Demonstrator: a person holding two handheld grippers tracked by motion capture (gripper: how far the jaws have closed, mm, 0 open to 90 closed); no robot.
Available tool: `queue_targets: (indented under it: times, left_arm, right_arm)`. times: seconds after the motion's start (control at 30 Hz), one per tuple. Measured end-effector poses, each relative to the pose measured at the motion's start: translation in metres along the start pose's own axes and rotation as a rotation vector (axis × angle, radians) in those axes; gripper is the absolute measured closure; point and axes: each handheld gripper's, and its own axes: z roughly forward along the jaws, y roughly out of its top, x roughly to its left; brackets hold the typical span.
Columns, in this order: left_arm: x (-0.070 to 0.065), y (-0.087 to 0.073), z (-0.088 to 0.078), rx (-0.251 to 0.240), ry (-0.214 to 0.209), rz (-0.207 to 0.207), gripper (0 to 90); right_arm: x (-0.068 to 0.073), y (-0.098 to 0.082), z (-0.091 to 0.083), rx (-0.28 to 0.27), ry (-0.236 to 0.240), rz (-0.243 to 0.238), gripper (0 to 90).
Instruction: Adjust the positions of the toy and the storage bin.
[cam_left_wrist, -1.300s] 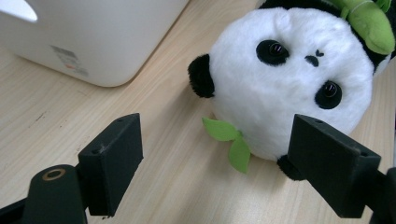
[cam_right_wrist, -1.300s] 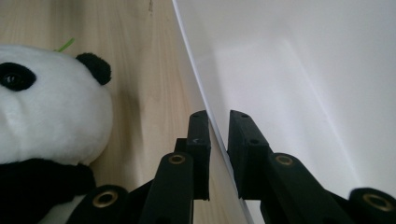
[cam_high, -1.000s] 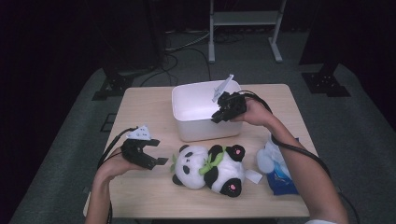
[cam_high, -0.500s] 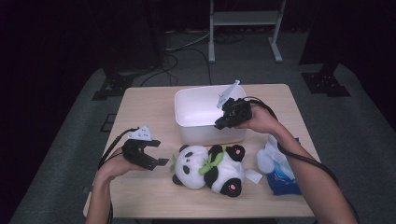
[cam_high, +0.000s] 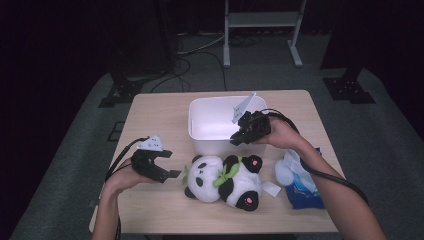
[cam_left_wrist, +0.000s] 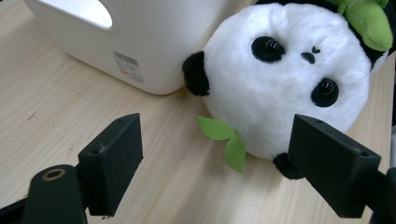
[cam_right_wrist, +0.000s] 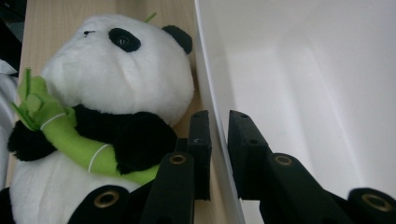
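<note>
With the right gripper (cam_right_wrist: 218, 154) pinching the bin (cam_high: 210, 142) wall, steady the bin; the left gripper (cam_left_wrist: 233, 163), wide open and empty, should straddle the panda's (cam_left_wrist: 285, 84) head squarely.

1. My right gripper (cam_high: 240, 136) has pulled the white bin (cam_high: 212, 131) across the table, closer to the panda (cam_high: 223, 177)
2. The bin's near wall now sits right beside the panda's head
</note>
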Motion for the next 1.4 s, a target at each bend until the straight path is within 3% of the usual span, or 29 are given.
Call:
queue_targets:
  times: [0.37, 0.6, 0.77, 1.1, 1.4]
  left_arm:
    - [0.000, 0.000, 0.000, 0.000, -0.001, -0.001, 16.7]
    - [0.000, -0.001, 0.000, 0.000, -0.003, -0.003, 16.7]
    - [-0.001, -0.001, 0.001, 0.002, -0.007, -0.008, 16.7]
    - [-0.002, -0.001, 0.001, 0.006, -0.010, -0.007, 16.7]
    - [-0.002, -0.001, 0.000, 0.005, -0.007, -0.004, 16.7]
  right_arm:
    - [0.007, 0.002, 0.001, 0.003, 0.019, -0.011, 77.6]
    - [0.012, 0.003, -0.006, -0.048, 0.030, 0.020, 62.2]
    - [0.023, 0.006, -0.013, -0.081, 0.013, 0.010, 55.3]
    - [0.044, 0.007, -0.014, -0.114, 0.087, -0.008, 49.9]
    - [0.061, 0.004, 0.010, -0.051, 0.153, -0.020, 45.0]
